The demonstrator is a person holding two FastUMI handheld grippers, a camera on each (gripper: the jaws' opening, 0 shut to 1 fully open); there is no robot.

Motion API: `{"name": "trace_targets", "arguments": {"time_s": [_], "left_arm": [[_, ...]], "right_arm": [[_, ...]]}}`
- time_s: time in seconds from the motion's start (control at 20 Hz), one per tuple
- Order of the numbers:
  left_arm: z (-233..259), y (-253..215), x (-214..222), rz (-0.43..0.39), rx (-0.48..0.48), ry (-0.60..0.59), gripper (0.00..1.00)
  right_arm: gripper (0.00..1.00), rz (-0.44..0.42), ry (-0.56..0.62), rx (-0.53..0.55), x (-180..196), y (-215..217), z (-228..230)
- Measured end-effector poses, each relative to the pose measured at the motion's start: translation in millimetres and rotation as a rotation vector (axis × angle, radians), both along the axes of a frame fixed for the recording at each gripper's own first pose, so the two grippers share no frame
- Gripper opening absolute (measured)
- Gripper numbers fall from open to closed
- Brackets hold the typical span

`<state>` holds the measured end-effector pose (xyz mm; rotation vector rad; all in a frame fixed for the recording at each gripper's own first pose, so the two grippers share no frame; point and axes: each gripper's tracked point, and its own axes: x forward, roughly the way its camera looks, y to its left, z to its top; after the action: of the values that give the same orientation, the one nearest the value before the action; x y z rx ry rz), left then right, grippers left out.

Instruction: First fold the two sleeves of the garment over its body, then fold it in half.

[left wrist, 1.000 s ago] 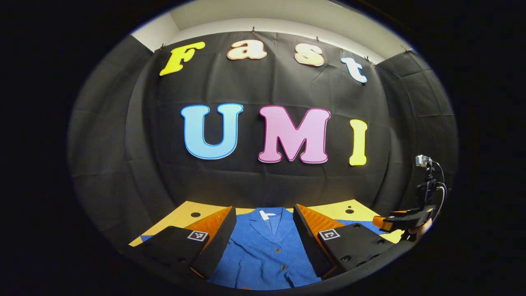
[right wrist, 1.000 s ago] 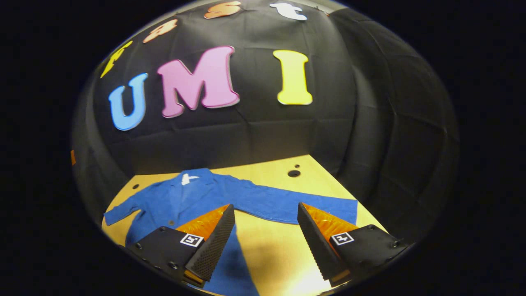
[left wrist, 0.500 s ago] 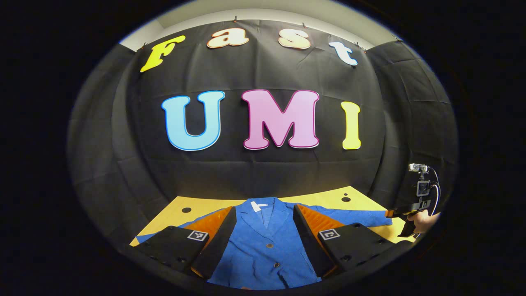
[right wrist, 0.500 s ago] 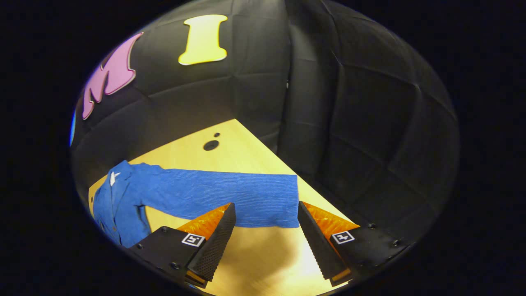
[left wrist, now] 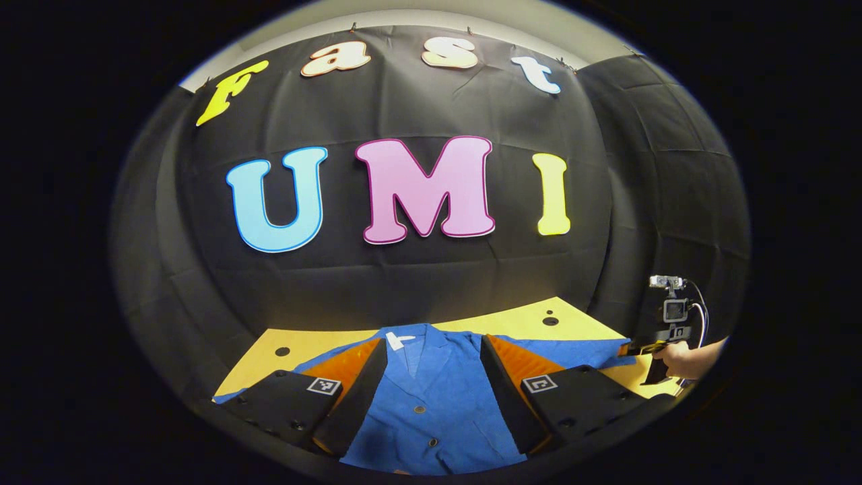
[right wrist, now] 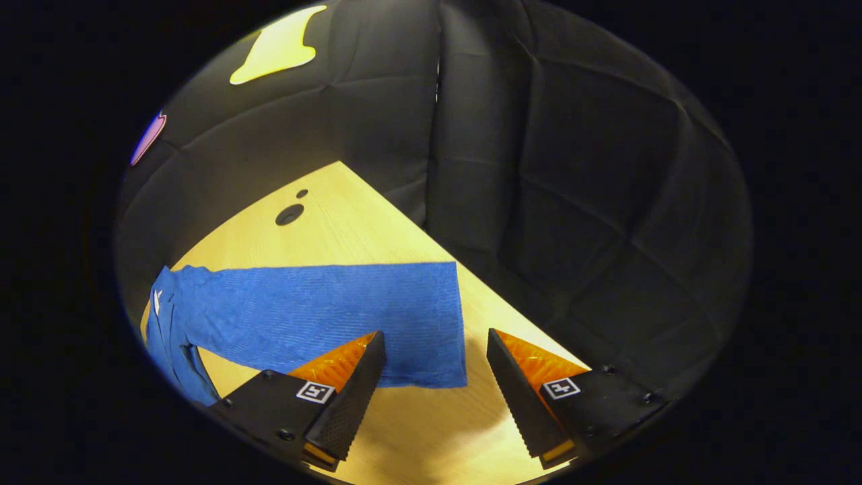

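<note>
Left gripper gapes wide above the blue jacket; right gripper, equally spread and empty, frames the sleeve cuff.

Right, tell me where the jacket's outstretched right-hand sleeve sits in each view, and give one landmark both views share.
Left gripper view: the sleeve runs from the blue jacket toward the right edge, its cuff next to the right gripper.
Right gripper view: the sleeve lies across the lower middle, its cuff between the open fingers.
Shared landmark: the round hole in the table, beyond the sleeve.
</note>
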<state>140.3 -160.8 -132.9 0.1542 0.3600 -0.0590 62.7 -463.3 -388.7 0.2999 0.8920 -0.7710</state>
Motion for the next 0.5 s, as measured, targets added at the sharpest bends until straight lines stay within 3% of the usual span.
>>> {"name": "trace_targets", "arguments": {"time_s": [0.15,0.25,0.3,0.5], "left_arm": [[-3.0,-5.2,5.1,-0.008,-0.008,0.010,0.80],[-5.7,-5.3,8.6,-0.009,-0.014,0.014,0.80],[-6.6,-5.0,10.2,-0.007,-0.015,0.014,0.80],[-8.5,-1.1,12.1,0.001,-0.027,0.012,0.80]], "right_arm": [[0.97,0.042,0.049,0.003,-2.8,1.6,-12.5],[0.97,0.025,0.042,0.016,-4.3,2.3,-9.8],[0.88,0.011,0.046,0.032,-6.5,0.2,-10.5],[0.88,0.026,0.088,0.065,-4.0,1.0,-11.2]]}}
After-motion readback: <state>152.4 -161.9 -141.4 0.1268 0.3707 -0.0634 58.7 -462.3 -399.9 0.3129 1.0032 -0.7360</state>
